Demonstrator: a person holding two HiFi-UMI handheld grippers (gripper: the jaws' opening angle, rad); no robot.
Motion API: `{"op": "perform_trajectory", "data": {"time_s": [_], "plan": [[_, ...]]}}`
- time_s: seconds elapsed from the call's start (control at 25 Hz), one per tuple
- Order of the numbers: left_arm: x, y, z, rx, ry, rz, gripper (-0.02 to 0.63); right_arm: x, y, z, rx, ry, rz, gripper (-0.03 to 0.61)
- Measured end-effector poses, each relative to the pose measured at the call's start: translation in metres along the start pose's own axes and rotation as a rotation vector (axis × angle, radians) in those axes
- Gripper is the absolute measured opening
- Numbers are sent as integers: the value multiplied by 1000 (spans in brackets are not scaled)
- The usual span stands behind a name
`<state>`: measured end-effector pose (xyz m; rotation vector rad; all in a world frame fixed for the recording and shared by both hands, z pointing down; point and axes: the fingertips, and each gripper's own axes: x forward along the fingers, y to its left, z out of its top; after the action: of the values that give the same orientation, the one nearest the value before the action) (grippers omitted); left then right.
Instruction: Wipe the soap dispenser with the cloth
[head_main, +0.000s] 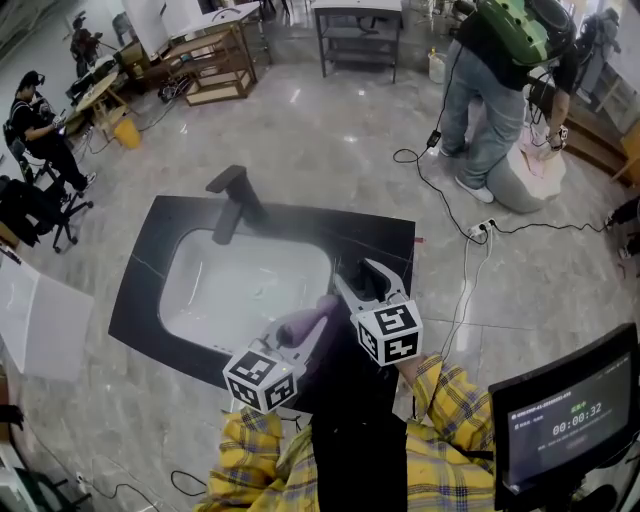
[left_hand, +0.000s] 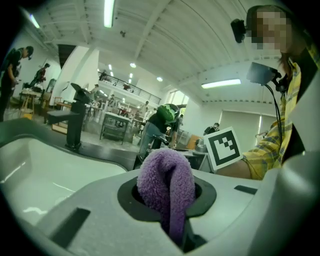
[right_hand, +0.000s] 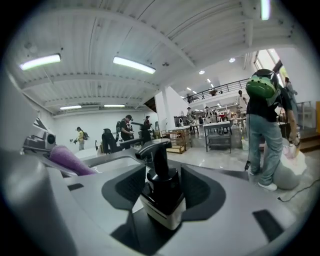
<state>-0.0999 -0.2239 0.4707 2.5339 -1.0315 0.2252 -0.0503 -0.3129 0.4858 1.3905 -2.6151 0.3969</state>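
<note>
Wide open over the basin: its middle and left side give plenty of room. The faucet stands at the basin's far-left rim, the one tall thing to steer round. The basin's near-right corner is crowded: the right gripper is clamped on the soap dispenser, and the left gripper, pinching the cloth, sits just beside it with a slim gap between. Right of the basin runs a bare strip of black counter. A floor cable lies well off that side.
</note>
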Motion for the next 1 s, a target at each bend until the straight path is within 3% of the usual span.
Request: {"op": "perform_trajectory", "data": {"time_s": [0.2, 0.48, 0.8, 1.0], "plan": [[9, -11, 10, 237, 57, -56, 43, -29, -15, 12, 25, -99, 54, 216], [31, -31, 21, 589, 130, -131, 43, -58, -49, 3, 115, -122, -21, 216], [59, -38, 4, 711, 189, -190, 43, -83, -71, -2, 151, -126, -91, 216], [66, -37, -14, 732, 236, -226, 43, -93, -72, -9, 154, -109, -93, 216]]}}
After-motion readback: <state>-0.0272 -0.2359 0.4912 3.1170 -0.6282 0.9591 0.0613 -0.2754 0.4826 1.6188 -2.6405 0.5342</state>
